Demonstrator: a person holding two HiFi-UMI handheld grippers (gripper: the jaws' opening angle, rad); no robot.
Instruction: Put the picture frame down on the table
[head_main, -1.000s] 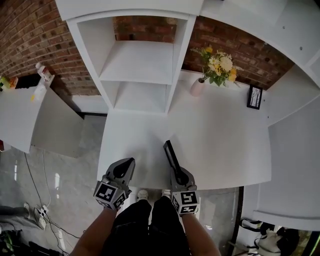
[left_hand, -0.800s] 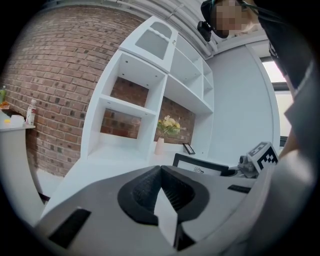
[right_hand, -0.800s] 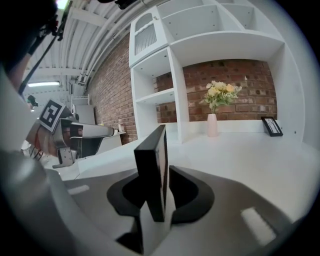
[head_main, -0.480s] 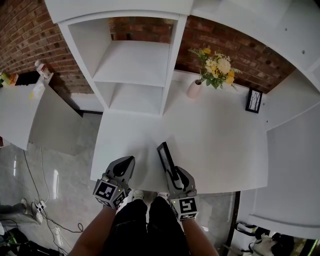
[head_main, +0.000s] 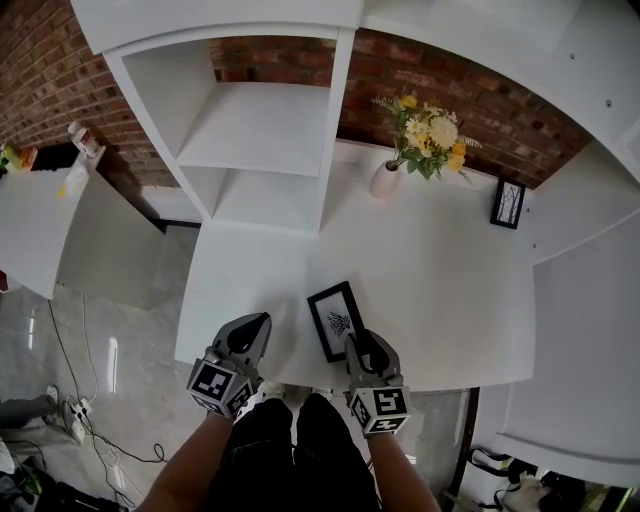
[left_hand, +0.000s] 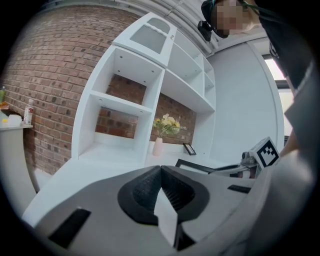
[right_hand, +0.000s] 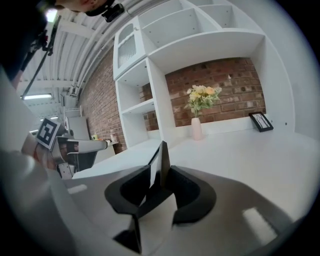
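Near six o'clock on the tabletop (head_main: 440, 270) the picture frame (head_main: 335, 320) lies face up. My right tongs (head_main: 361, 340), just opened to release it, straddle its corner without pressing. Left tongs (head_main: 256, 326), at its eight o'clock, stay clear, closed and empty.

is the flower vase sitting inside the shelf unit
No, the flower vase stands on the white table beside the shelf unit, outside its compartments.
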